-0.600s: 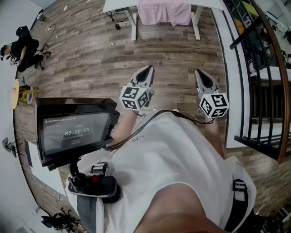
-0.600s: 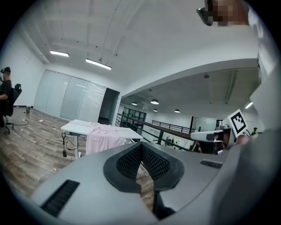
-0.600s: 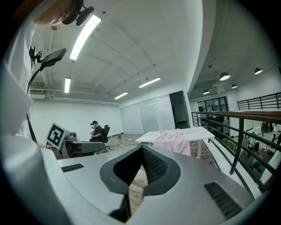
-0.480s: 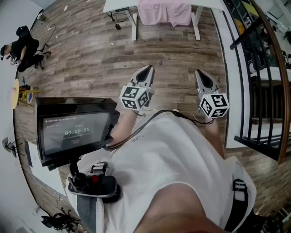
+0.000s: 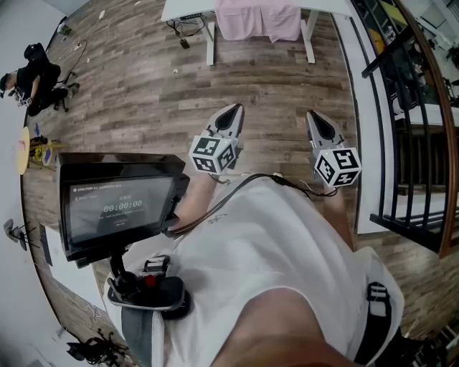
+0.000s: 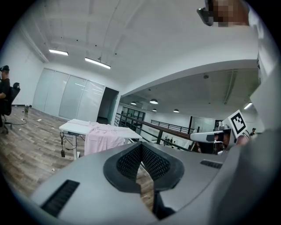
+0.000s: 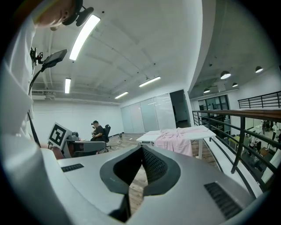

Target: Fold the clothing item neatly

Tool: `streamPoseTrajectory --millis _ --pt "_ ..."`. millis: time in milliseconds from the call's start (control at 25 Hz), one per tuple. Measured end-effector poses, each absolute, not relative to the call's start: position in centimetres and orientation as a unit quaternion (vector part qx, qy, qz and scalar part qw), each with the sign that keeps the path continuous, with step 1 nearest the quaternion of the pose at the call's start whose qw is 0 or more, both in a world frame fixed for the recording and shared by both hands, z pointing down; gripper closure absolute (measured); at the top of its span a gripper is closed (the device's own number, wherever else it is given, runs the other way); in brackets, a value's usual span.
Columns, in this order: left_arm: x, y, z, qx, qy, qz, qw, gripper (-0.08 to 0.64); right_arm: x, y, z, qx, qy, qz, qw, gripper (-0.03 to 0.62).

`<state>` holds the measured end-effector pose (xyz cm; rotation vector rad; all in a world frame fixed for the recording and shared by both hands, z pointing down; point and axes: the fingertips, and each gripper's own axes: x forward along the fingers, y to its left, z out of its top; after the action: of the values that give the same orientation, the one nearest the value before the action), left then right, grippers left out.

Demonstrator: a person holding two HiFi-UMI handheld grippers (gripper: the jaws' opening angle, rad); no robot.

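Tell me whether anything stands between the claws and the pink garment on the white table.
Nothing visible does. Only wooden floor lies between the left claw, the right claw and the white table, where the pink garment drapes over the near edge. Both are shut and empty.

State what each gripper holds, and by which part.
Nothing. Left gripper and right gripper are shut and empty; the pink garment lies on the table, untouched.
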<state>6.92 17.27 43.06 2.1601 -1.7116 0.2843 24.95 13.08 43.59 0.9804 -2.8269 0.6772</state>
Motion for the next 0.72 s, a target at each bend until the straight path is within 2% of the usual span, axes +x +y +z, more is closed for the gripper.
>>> streamPoseTrajectory --millis 720 --pt "7.09 16.93 43.05 0.769 -0.605 0.1 0.182 0.558 25.11 12.83 43.89 0.317 -0.92 0.227 0.038 0.591"
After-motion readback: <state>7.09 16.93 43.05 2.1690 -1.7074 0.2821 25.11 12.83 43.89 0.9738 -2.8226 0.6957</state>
